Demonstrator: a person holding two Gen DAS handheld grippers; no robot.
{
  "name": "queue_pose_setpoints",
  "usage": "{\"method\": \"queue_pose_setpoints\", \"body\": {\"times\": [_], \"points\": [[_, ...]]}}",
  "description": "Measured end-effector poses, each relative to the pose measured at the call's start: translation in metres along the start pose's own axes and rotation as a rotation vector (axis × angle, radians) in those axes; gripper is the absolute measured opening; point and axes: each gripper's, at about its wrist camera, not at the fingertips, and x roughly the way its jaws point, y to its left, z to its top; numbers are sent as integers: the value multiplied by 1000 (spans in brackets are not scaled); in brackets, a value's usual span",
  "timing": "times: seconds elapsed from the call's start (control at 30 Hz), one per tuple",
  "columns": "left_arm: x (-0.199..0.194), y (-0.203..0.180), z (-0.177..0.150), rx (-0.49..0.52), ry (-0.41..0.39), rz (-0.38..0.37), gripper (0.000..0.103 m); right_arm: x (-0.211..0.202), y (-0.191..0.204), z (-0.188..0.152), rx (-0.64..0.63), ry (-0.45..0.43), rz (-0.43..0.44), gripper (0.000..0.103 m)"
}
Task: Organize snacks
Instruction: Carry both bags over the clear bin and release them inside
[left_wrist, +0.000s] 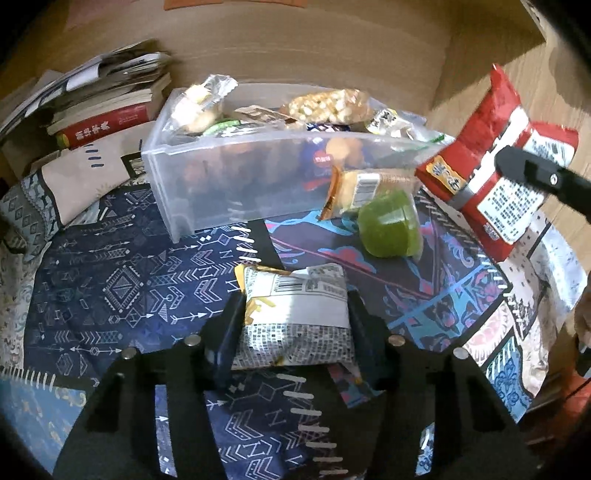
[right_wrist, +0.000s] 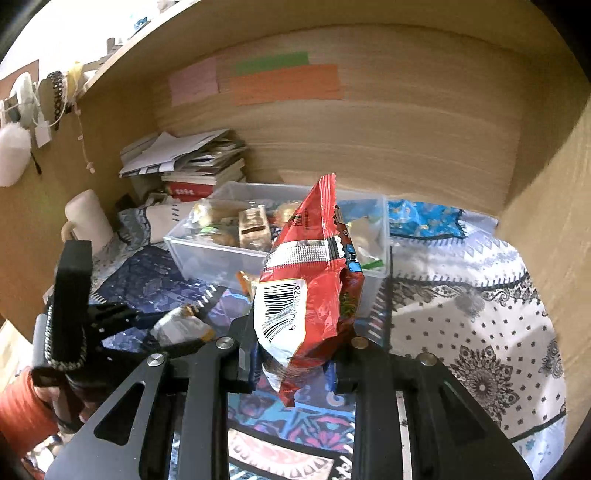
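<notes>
A clear plastic bin (left_wrist: 229, 184) filled with several snack packs stands on the patterned cloth; it also shows in the right wrist view (right_wrist: 207, 254). My left gripper (left_wrist: 291, 325) is shut on a white and yellow snack packet (left_wrist: 295, 314) just above the cloth, in front of the bin; it shows in the right wrist view too (right_wrist: 181, 326). My right gripper (right_wrist: 291, 354) is shut on a red snack bag (right_wrist: 310, 295) held upright in the air to the right of the bin (left_wrist: 498, 162). A green jelly cup (left_wrist: 391, 225) and an orange cracker pack (left_wrist: 362, 188) lie by the bin's front right corner.
A stack of books and papers (left_wrist: 103, 107) sits at the back left, with a white mug (right_wrist: 88, 218) beside it. Wooden walls (right_wrist: 369, 147) close in the back and both sides. Patterned cloth (right_wrist: 480, 314) covers the surface to the right.
</notes>
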Motion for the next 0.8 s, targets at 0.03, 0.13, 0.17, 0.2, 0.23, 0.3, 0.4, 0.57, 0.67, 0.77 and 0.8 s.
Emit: {"method": "queue_pose_setpoints", "body": {"times": [0.03,0.13,0.17,0.2,0.23,0.3,0.4,0.57,0.67,0.77,0.8], "points": [[-2,2,1,-3,-6,5,52,0,-2,0,4,-2,-2,23],[-13,4,10,-11,-42,18,52,-2,-8,3,11,-9,-6,23],[-17,5,15,-14,-56,18,52,-2,-9,4,12,-13,-9,23],[-23,5,20,-16,-75,20,52,-3,-10,7,12,-20,-13,23],[-30,5,25,-17,-94,21,52,-4,-11,8,12,-25,-15,23],[-40,6,36,-19,-129,17,52,-6,-14,13,13,-38,-18,23],[-53,4,52,-6,-185,26,52,-7,-18,22,11,-56,-23,23],[-68,1,78,8,-246,48,52,0,-19,38,-10,-65,-45,23],[-75,-3,90,23,-281,58,52,6,-22,47,-23,-70,-58,23],[-77,-10,106,47,-307,70,52,15,-26,57,-25,-70,-71,23],[-78,-13,110,53,-314,72,52,17,-28,60,-25,-71,-74,23]]}}
